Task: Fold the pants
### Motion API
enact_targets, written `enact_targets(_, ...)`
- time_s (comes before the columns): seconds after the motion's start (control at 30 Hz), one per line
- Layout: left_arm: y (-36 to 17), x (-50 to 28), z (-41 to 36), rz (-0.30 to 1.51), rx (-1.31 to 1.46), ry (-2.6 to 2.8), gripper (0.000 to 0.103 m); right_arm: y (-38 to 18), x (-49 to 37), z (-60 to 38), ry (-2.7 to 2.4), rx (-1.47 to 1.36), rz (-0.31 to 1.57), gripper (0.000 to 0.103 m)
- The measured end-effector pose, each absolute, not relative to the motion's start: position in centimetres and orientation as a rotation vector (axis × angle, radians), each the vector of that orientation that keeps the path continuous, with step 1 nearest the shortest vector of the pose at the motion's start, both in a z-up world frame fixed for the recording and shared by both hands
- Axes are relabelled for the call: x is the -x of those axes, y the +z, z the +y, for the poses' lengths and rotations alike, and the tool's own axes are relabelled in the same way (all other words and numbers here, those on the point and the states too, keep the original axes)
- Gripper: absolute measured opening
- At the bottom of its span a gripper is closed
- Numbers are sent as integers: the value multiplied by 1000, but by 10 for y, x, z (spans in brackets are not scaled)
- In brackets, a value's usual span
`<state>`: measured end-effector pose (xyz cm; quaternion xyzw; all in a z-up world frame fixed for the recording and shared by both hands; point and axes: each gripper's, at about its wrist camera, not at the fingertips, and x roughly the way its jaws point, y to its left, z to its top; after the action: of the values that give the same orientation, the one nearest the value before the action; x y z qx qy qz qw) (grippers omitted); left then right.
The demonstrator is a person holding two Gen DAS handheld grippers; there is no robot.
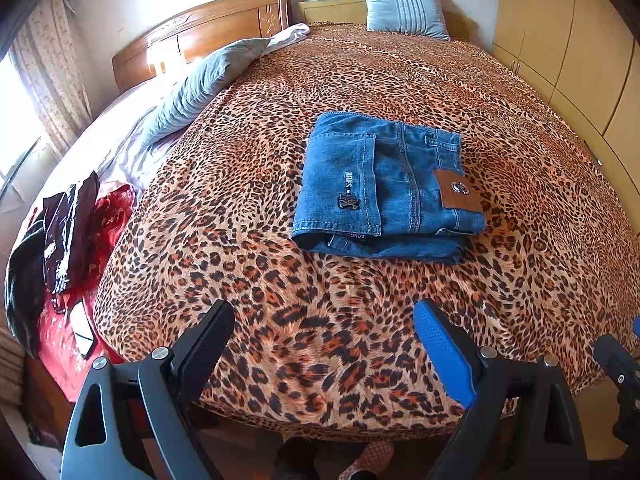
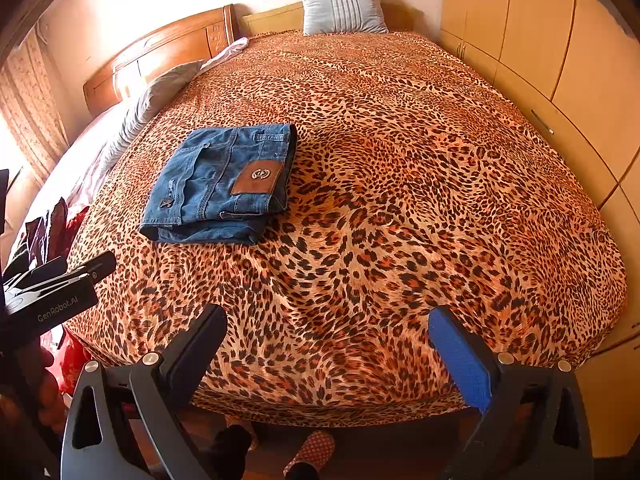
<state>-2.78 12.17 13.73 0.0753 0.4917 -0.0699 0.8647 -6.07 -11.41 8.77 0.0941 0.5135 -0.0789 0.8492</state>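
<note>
Leopard-print bedspread (image 1: 360, 88) covers bed, wrinkled near foot edge. Blue-grey striped pillow (image 1: 404, 10) upright against light headboard (image 1: 332, 10) at far end. Second grey pillow (image 1: 204, 84) lies along left side, on pale lilac sheet (image 1: 132, 148). Carved wooden headboard (image 1: 200, 40) behind it. Red patterned fabric (image 1: 108, 216) at left edge, dark glossy garment (image 1: 68, 232) on top, white phone-like object (image 1: 82, 326) beside. Floral curtain (image 1: 52, 68) by bright window. Tan wardrobe doors (image 2: 532, 32) along right wall. Red dotted slipper (image 2: 312, 450) on floor below bed.
</note>
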Motion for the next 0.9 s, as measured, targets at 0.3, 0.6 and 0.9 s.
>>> enact_targets(0.3, 136, 27, 121, 1031, -163, -136, 92, 89, 60, -117, -169, -179, 1077, 101)
enact_targets(0.6, 132, 26, 122, 1050, -161, -135, 92, 90, 59, -114, -168, -154, 1072, 101)
enact_targets(0.9, 132, 27, 121, 1056, -170, -144, 92, 93, 59, -115, -173, -128, 1057, 101)
